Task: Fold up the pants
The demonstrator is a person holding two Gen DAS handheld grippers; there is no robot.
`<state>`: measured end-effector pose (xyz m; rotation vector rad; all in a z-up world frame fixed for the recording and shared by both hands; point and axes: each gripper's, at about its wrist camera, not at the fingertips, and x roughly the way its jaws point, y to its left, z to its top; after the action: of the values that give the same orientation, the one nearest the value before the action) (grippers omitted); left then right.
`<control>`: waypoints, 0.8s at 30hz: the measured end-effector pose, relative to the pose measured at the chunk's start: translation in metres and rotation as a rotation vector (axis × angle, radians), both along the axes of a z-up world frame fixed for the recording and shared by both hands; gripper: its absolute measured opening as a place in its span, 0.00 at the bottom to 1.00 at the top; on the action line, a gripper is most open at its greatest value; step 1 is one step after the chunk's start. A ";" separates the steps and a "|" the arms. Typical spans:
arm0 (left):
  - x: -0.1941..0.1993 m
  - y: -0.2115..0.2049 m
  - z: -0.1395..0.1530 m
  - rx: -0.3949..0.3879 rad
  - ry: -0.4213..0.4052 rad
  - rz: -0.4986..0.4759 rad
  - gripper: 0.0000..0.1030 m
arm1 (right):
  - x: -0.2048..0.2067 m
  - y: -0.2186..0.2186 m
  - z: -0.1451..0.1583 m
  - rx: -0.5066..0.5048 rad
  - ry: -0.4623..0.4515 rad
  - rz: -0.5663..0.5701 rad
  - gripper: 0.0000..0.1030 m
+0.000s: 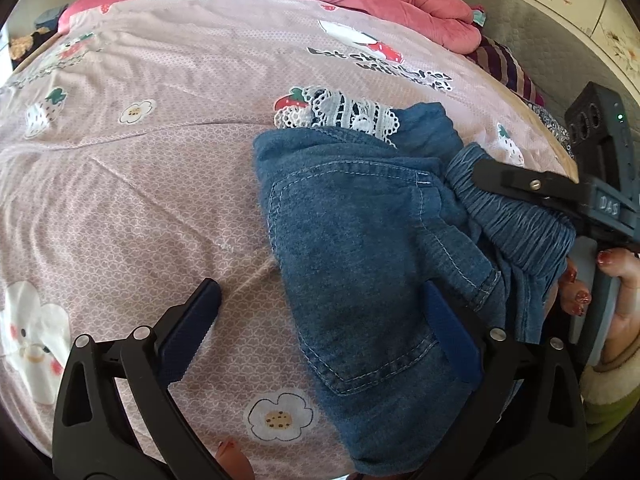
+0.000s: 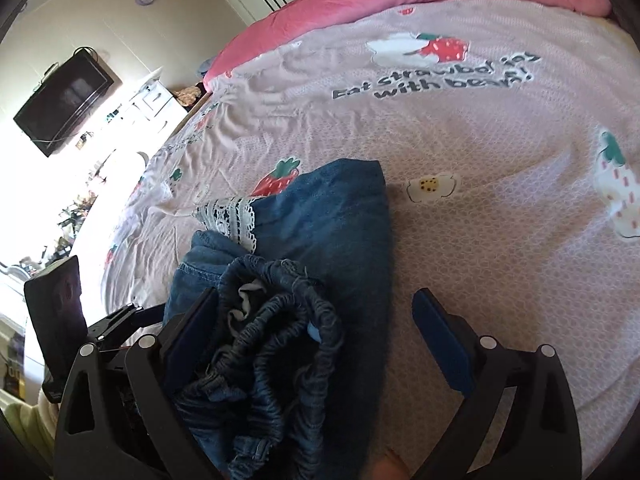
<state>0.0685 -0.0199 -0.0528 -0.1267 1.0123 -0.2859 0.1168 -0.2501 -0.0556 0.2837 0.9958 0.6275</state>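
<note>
At the far left of the left wrist view the pink printed bedsheet (image 1: 140,168) lies bare and a little wrinkled, and the left gripper (image 1: 320,316) stands over it with its jaws spread wide and gripping nothing: one finger is over bare sheet, the other rests on or just above the near edge of the denim. To its right lie the pants (image 1: 360,248), small blue jeans with a lace-trimmed hem (image 1: 340,114), already doubled into a compact bundle near the bed's right edge, back pocket up. Further right the elastic waistband (image 1: 516,216) bunches up loosely, and the right gripper (image 2: 316,320) comes in over it; in its own view the jaws are apart, with the gathered waistband heaped against the left finger and the right finger over bare sheet, so nothing is clamped. A hand (image 1: 616,292) grips that tool's handle at the frame's edge. The main risk, as I judge it, is the waistband: it is thick, springy and crumpled, so a pinch may catch only one layer, and lifting that would drag the bundle open rather than fold it. The left jaws, straddling the cloth's edge, could also grab sheet along with denim and pull the bedding up.
</note>
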 end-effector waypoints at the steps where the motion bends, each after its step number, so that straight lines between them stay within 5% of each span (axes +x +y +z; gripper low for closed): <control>1: 0.000 0.000 0.001 -0.002 0.000 0.000 0.90 | 0.001 0.001 -0.001 0.013 0.006 0.013 0.76; 6: 0.001 -0.001 0.002 -0.024 0.002 -0.005 0.86 | 0.007 0.002 -0.010 0.050 0.038 0.033 0.71; 8: 0.001 -0.003 0.001 -0.023 0.003 -0.013 0.83 | 0.007 -0.002 -0.013 0.065 0.037 0.028 0.59; 11: 0.002 -0.005 0.001 -0.021 0.016 -0.024 0.67 | 0.001 -0.006 -0.011 0.091 0.010 0.010 0.44; 12: 0.003 -0.007 0.003 -0.043 0.021 -0.037 0.51 | -0.002 -0.005 -0.009 0.085 -0.013 0.008 0.42; 13: 0.003 -0.008 0.004 -0.063 0.026 -0.046 0.41 | -0.007 -0.003 -0.006 0.072 -0.046 0.009 0.41; 24: -0.006 -0.003 0.026 -0.087 -0.066 -0.020 0.23 | -0.035 0.014 0.035 0.007 -0.262 0.041 0.35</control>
<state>0.0621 -0.0229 -0.0268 -0.1844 0.9364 -0.3506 0.0818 -0.2361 -0.0204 0.1819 0.7495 0.6862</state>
